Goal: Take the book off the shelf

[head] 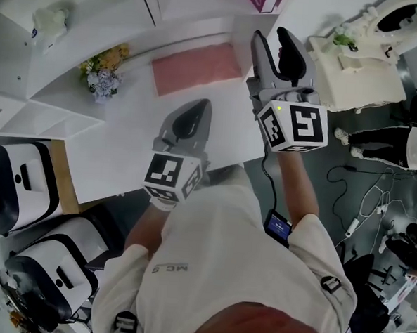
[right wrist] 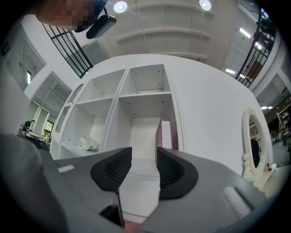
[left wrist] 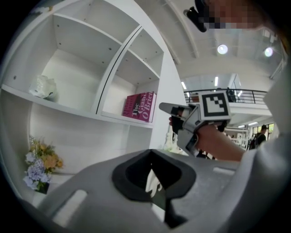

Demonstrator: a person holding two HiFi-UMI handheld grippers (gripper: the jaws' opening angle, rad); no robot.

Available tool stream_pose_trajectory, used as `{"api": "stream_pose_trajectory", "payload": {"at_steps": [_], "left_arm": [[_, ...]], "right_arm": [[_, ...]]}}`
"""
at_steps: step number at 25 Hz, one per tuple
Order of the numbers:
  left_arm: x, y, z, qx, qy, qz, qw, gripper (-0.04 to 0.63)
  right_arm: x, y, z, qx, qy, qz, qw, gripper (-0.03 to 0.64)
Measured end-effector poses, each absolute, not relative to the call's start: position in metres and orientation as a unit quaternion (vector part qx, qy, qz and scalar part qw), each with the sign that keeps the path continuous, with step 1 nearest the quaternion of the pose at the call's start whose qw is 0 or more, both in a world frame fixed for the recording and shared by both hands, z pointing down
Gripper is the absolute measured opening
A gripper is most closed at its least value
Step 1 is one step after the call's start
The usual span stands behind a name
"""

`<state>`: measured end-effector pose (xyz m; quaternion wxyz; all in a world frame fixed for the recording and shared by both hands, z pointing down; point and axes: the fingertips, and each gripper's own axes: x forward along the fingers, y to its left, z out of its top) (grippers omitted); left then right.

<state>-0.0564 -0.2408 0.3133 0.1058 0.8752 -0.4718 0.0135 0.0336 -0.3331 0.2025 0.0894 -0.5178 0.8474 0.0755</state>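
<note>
The magenta book (left wrist: 140, 106) stands upright on the white shelf (left wrist: 122, 119), at the right end of its right-hand compartment, close against the side wall, its cover carrying white lettering. In the right gripper view the same book (right wrist: 160, 133) shows edge-on just above and beyond my right jaw, untouched. My right gripper (right wrist: 144, 157) is raised toward that compartment with its ribbed black jaws spread and only the bare shelf board showing between them; in the head view this gripper (head: 274, 43) reaches out over the far edge of the worktop (head: 125, 150), its marker cube facing up. My left gripper (left wrist: 152, 170) hangs lower and further back, its dark jaws pressed together on nothing, and in the head view it (head: 194, 116) hovers over the white worktop. A pink mat (head: 197, 69) lies flat on the worktop between the two grippers and the shelf. To the left, a small bunch of yellow and lilac flowers (head: 102, 68) sits on the worktop below the shelf, and a crumpled white object (left wrist: 43, 86) rests in the shelf's left compartment, well apart from the book. To the right of the shelf unit stands a cream ornate piece with an oval mirror (right wrist: 252, 145).
</note>
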Motion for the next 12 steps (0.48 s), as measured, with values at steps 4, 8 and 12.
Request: {"api": "stream_pose_trajectory", "payload": {"at_steps": [4, 8, 12], "left_arm": [[-0.054, -0.247, 0.305, 0.876, -0.472, 0.001, 0.101, 0.002], [-0.052, -0.25, 0.302, 0.877, -0.47, 0.0, 0.1, 0.002], [-0.053, -0.252, 0.304, 0.876, -0.471, -0.001, 0.102, 0.002]], "right_arm": [[0.037, -0.356, 0.186, -0.53, 0.839, 0.087, 0.088, 0.211], [0.045, -0.378, 0.177, -0.543, 0.83, 0.089, 0.093, 0.227], [0.046, -0.399, 0.174, -0.553, 0.824, 0.084, 0.093, 0.235]]}}
